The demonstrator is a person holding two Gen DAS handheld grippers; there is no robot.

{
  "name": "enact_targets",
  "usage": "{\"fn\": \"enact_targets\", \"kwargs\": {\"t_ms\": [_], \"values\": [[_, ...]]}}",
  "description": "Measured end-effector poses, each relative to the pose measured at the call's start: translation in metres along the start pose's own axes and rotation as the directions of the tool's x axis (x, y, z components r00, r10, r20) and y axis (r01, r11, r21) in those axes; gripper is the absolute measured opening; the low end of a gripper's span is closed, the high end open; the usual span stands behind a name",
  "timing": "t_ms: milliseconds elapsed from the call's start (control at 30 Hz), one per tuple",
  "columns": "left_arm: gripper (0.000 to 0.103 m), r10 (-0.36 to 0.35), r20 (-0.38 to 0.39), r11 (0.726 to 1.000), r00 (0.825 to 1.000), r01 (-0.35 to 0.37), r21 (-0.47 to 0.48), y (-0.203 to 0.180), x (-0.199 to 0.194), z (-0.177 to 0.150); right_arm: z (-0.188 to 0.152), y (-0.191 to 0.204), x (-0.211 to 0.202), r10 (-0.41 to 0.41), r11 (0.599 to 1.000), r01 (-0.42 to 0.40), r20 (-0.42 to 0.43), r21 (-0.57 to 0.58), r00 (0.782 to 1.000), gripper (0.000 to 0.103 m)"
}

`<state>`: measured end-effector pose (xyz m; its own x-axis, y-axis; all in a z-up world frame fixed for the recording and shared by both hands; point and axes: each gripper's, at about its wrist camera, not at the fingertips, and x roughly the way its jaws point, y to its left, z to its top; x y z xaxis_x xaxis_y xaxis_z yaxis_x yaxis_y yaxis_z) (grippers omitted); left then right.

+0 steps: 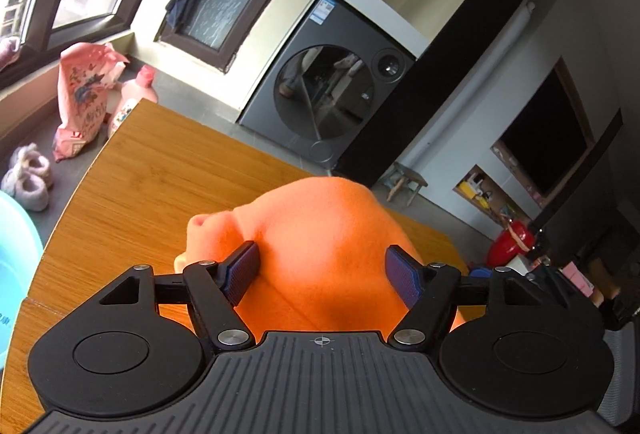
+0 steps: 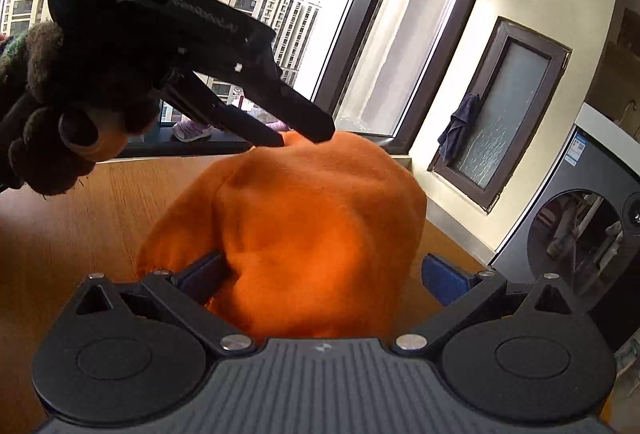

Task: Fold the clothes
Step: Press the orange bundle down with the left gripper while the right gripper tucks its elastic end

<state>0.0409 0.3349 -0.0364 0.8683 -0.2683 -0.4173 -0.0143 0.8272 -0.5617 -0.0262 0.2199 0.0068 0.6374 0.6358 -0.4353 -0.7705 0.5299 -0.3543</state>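
Now both grippers stand released around the orange fleece garment [image 1: 320, 234] bunched on the wooden surface [image 1: 160, 169]: left gripper [image 1: 322, 270] fingers spread, right gripper [image 2: 324, 274] fingers likewise.

Grey washing machine [image 1: 340, 89] against far wall. Pink printed bag [image 1: 82, 97] and pink bottle [image 1: 134, 101] on floor beside wooden table [image 1: 160, 169]. Fluffy slippers [image 1: 30, 175] nearby. Dark cloth [image 2: 456, 131] hangs on frosted window.

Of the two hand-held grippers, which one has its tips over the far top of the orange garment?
The left hand-held gripper, seen reaching in from the upper left; the right hand-held gripper straddles the orange garment at its near edge.
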Motion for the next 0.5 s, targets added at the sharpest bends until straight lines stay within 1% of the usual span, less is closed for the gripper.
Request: {"fn": "enact_targets", "kwargs": {"t_ms": [33,67,100,133,167,233,300,367,467,500], "values": [[0.081,0.015,-0.018,1.000,1.000,-0.015,-0.009,0.003,0.008,0.000,0.004,0.002,-0.004,0.002,1.000,-0.002,0.024,-0.009,1.000,0.103],[0.086,0.004,-0.021,1.000,1.000,-0.005,-0.019,0.004,0.009,0.001,0.008,0.003,-0.008,0.005,1.000,-0.004,0.048,-0.017,0.999,0.103],[0.089,0.003,-0.024,1.000,1.000,-0.004,-0.016,0.004,0.011,0.001,0.010,0.005,-0.010,0.016,1.000,-0.015,0.061,-0.023,0.998,0.103],[0.089,0.003,-0.028,1.000,1.000,-0.003,-0.013,0.004,0.012,0.001,0.010,0.007,-0.008,0.034,0.999,-0.033,0.059,-0.020,0.998,0.103],[0.090,0.006,-0.031,1.000,1.000,-0.006,-0.006,0.004,0.012,0.000,0.010,0.009,-0.005,0.053,0.998,-0.053,0.055,-0.016,0.997,0.103],[0.091,0.011,-0.038,1.000,0.999,-0.010,0.007,0.005,0.014,-0.002,0.001,0.008,0.007,0.083,0.996,-0.083,0.023,0.035,0.996,0.103],[0.091,0.007,-0.041,1.000,0.999,-0.007,-0.001,0.008,0.013,-0.002,-0.009,0.008,0.019,0.113,0.990,-0.111,-0.009,0.091,0.994,0.103],[0.091,0.003,-0.043,1.000,0.999,-0.003,-0.009,0.011,0.012,-0.003,-0.015,0.005,0.020,0.120,0.986,-0.120,0.000,0.116,0.993,0.103],[0.091,0.000,-0.042,1.000,0.999,0.000,-0.018,0.012,0.011,-0.003,-0.014,0.000,0.013,0.141,0.982,-0.138,-0.020,0.128,0.990,0.103],[0.091,-0.002,-0.041,1.000,0.999,0.001,-0.020,0.013,0.011,-0.003,-0.013,-0.005,0.010,0.158,0.977,-0.153,-0.026,0.147,0.987,0.103]]}}
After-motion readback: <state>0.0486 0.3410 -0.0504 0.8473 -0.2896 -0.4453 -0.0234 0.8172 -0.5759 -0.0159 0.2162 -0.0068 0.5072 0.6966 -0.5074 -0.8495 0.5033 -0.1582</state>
